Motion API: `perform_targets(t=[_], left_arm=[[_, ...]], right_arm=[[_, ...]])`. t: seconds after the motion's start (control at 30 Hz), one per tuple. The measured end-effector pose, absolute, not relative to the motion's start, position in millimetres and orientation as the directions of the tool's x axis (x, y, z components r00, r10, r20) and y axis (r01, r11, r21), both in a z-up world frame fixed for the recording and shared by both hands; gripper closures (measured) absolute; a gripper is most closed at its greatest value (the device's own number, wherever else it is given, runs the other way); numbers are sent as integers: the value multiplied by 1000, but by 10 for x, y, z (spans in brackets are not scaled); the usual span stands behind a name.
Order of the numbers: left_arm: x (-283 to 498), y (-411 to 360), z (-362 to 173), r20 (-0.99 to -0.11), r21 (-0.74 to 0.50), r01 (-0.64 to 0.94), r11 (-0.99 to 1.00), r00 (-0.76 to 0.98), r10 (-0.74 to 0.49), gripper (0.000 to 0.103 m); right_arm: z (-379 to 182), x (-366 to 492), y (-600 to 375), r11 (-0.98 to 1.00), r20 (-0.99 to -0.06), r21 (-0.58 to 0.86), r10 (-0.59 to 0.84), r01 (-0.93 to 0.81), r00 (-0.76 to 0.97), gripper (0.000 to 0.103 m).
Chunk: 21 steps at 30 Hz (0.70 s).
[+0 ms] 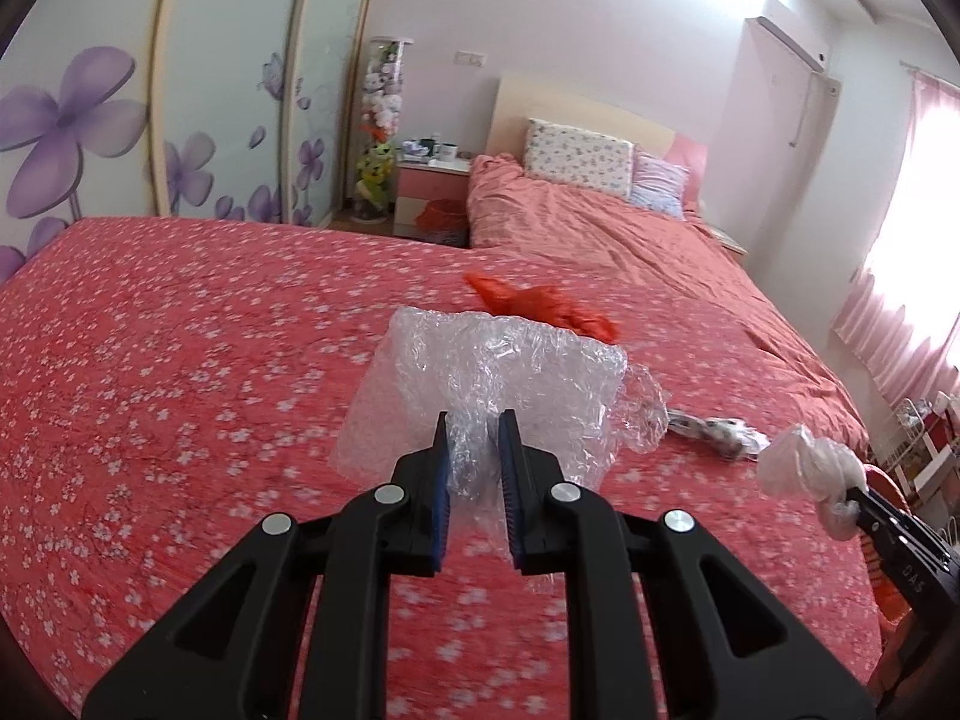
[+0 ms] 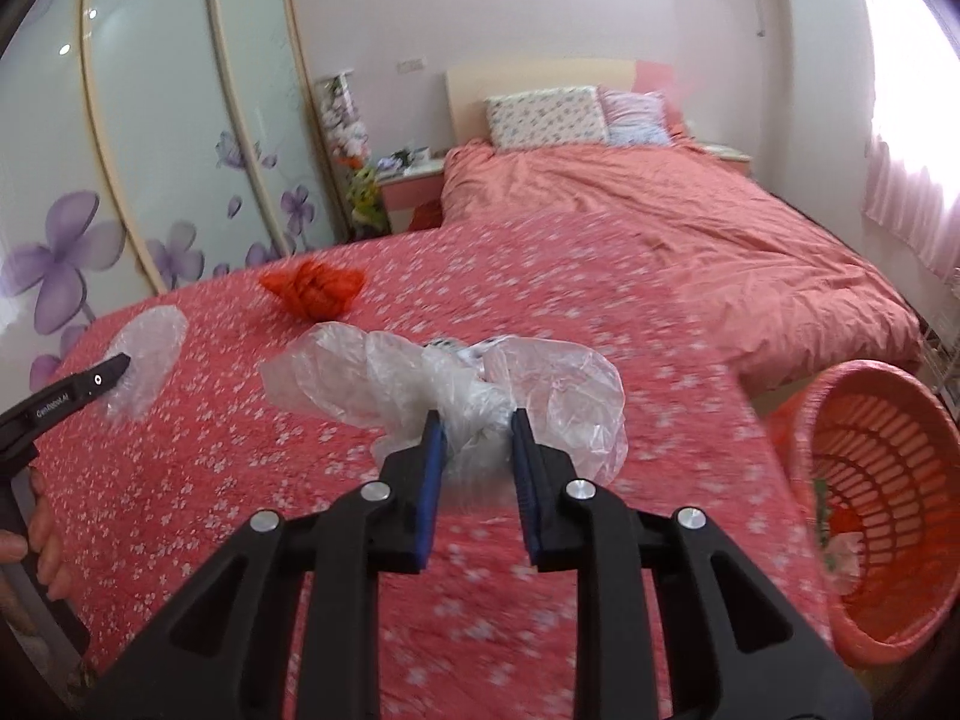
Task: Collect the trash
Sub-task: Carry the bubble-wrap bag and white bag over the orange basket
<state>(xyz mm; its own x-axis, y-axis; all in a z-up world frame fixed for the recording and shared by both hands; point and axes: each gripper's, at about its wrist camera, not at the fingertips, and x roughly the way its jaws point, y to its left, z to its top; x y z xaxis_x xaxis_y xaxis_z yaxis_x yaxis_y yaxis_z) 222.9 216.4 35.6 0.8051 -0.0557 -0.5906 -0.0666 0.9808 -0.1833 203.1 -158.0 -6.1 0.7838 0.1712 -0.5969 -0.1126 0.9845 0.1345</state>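
Both sets of fingers clamped on plastic: right gripper [image 2: 477, 426], gripping crumpled bag [image 2: 456, 378], nearer orange basket [image 2: 888, 480] than left gripper [image 1: 474, 429] with bubble wrap [image 1: 492, 366].

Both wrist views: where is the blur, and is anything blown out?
Left wrist view: floral bedspread smeared near the bottom, window at right washed out. Right wrist view: bedspread streaked around the clear plastic bag, window overexposed, orange basket soft at the warped edge.

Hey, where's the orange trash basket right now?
In the right wrist view the orange basket sits at the far right, on the floor beside the flowered bedspread, to the right of the right tool holding a clear plastic bag.
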Motion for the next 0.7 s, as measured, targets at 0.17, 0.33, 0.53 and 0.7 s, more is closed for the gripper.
perform_targets(t=[0.17, 0.33, 0.53, 0.7], left_arm=[[2177, 1924, 439, -577, -185, -12, 983, 811, -99, 88], [2102, 1644, 532, -559, -177, 55, 983, 816, -146, 88], [2065, 1335, 600, -548, -169, 123, 978, 813, -197, 88], [2059, 1091, 621, -545, -160, 172, 972, 806, -233, 88]], right_arm=[[98, 1826, -1845, 988, -553, 145, 131, -60, 823, 80], [235, 1622, -2074, 989, -506, 147, 87, -13, 858, 80], [337, 1432, -2321, 990, -469, 138, 38, 31, 882, 80], [348, 1328, -2540, 987, -458, 149, 9, 67, 889, 80]])
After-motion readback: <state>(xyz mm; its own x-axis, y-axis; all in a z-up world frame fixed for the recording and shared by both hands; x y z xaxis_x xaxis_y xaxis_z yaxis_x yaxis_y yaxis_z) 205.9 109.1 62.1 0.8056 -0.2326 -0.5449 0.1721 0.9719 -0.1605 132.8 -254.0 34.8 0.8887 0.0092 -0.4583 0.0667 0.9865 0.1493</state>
